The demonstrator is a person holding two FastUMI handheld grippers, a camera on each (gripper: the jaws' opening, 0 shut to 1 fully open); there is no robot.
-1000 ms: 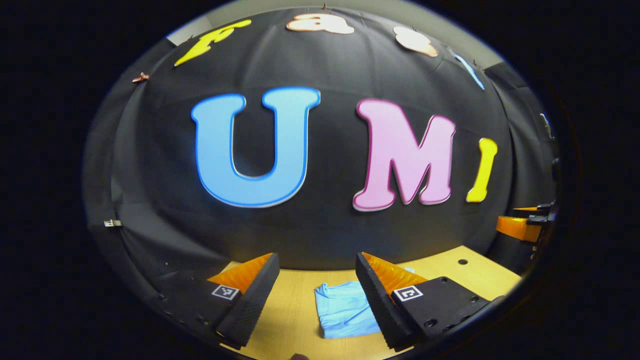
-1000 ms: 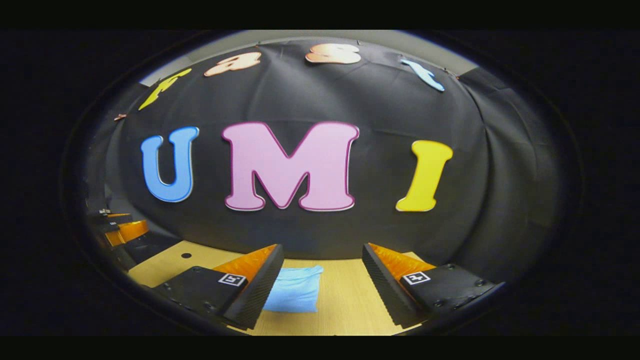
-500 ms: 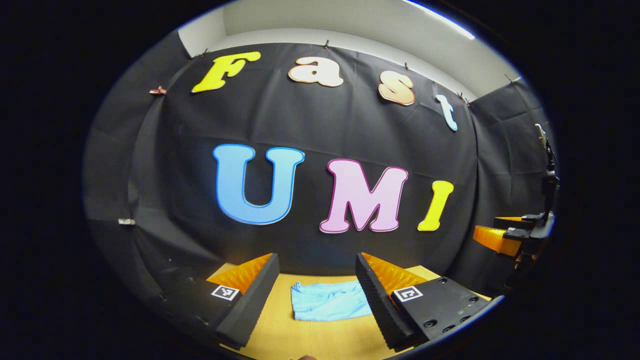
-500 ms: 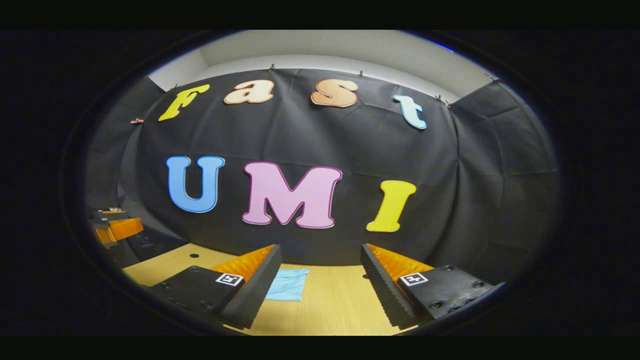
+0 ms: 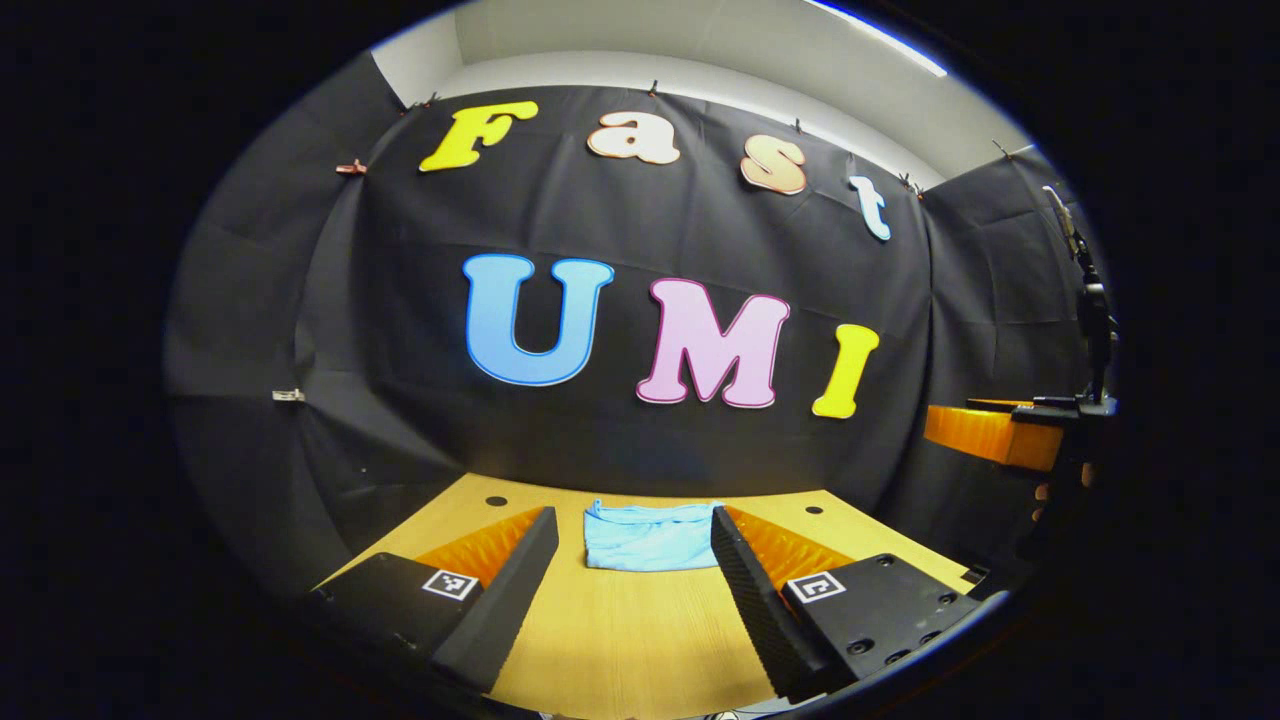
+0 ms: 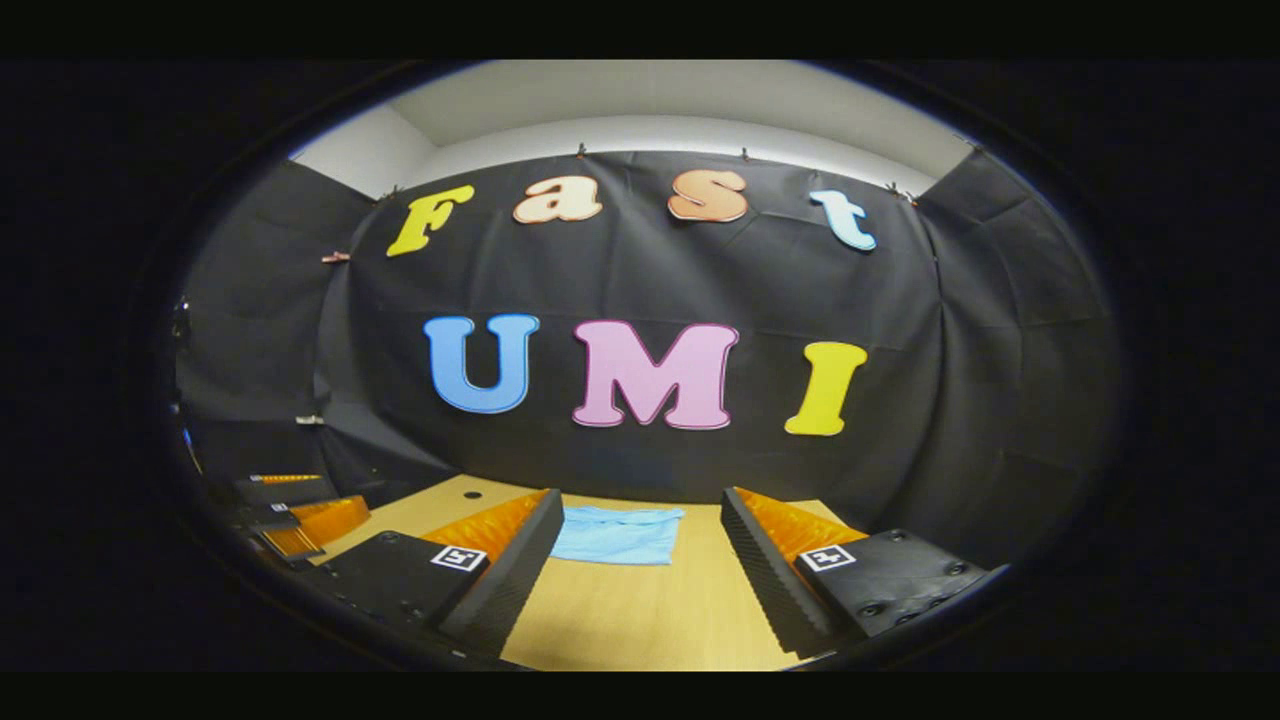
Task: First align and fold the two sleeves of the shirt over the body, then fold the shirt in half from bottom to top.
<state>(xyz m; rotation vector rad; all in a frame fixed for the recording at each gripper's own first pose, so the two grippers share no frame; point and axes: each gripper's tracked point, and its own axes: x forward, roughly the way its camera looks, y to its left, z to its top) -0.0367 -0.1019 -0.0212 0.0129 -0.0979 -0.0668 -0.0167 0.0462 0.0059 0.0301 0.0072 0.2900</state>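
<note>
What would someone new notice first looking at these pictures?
A light blue shirt lies folded into a compact rectangle on the wooden table, near the black cloth wall. The left gripper and right gripper hang open and apart from it, holding nothing.

The light blue shirt (image 5: 650, 537) lies folded into a compact rectangle, flat on the wooden table (image 5: 620, 640).

Folded light-blue shirt (image 5: 650, 536) lies flat near table's far edge, just before black cloth wall (image 5: 620, 440). Bare wooden table (image 5: 620, 640) between shirt and left gripper (image 5: 632, 530), whose fingers stand apart, nothing between them. Right gripper (image 6: 640, 510) likewise spread over bare wood. In the left gripper view, the other gripper (image 5: 990, 435) hangs at the far right, well apart from shirt.
</note>
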